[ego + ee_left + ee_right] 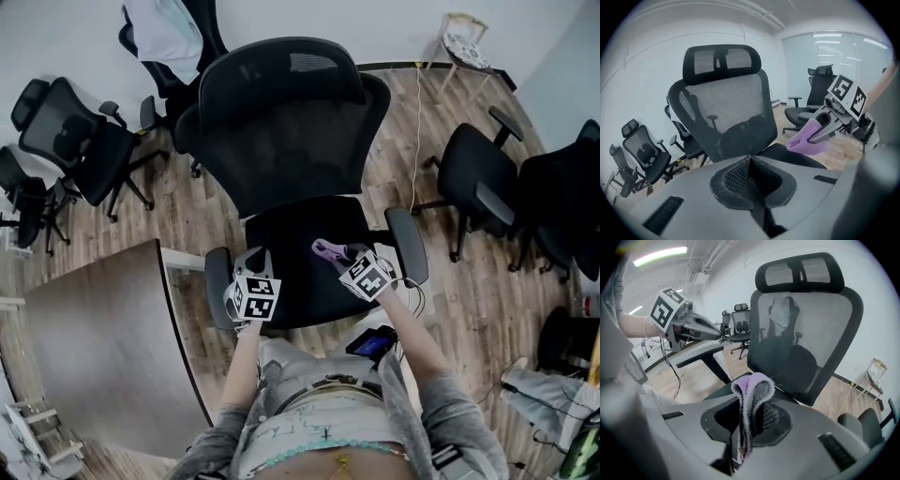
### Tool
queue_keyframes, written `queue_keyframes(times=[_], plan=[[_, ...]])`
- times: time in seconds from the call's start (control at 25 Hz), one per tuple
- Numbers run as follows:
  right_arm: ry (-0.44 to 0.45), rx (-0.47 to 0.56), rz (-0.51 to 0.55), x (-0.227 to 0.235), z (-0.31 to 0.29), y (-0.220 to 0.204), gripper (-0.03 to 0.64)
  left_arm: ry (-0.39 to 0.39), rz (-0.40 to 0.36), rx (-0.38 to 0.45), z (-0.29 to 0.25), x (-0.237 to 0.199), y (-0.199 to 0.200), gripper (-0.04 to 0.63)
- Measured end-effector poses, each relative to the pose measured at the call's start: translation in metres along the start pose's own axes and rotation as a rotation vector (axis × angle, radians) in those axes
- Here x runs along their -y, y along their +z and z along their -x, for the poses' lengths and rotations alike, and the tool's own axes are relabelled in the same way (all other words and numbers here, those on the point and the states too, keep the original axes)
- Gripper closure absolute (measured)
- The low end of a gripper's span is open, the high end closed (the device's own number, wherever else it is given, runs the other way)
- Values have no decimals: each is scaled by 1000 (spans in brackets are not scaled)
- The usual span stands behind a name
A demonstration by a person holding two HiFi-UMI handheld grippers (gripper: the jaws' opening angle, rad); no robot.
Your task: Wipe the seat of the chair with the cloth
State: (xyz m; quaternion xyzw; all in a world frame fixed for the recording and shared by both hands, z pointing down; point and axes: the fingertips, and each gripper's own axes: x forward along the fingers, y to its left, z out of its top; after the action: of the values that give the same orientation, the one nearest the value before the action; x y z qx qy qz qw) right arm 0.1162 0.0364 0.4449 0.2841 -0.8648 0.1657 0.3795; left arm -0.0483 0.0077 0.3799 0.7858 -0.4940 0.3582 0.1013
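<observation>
Plainly the wiping has not started. The right gripper [336, 253] has its 2 jaws closed tight on a folded purple-and-grey cloth [751, 389], pinching it low down so that a rounded loop of fabric stands up beyond the tips. It hangs over the front right part of the black seat [291, 234] of the mesh office chair [281, 141], and in the left gripper view the cloth seems just clear of the seat rather than pressed onto it. The left gripper [751, 161] has its jaws drawn fully together with nothing between them. It hovers at the front left of the seat, near the left armrest [217, 281].

The cloth looks fluffy, light and limp, probably microfibre. It will crumple and drag rather than slide stiffly, so only the fabric past the jaw tips will do any wiping. The present grip, low on the fold with a good loop left free, looks sound. A hold nearer the edge would likely let it pull out under friction. The seat appears to be padded or mesh fabric, likely to give slightly and to snag the nap. Next, the loop probably needs lowering flat onto the seat and sweeping in strokes, keeping the hard jaw tips off the surface.
</observation>
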Motion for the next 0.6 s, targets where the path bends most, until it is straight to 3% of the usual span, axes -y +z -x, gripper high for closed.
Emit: queue_keyframes(times=[0.32, 0.6], plan=[[-54, 110, -19, -4, 24, 37, 565, -5, 52, 92, 24, 16, 31, 594], [-65, 265, -1, -11, 60, 97, 565, 19, 60, 161, 48, 16, 63, 595]])
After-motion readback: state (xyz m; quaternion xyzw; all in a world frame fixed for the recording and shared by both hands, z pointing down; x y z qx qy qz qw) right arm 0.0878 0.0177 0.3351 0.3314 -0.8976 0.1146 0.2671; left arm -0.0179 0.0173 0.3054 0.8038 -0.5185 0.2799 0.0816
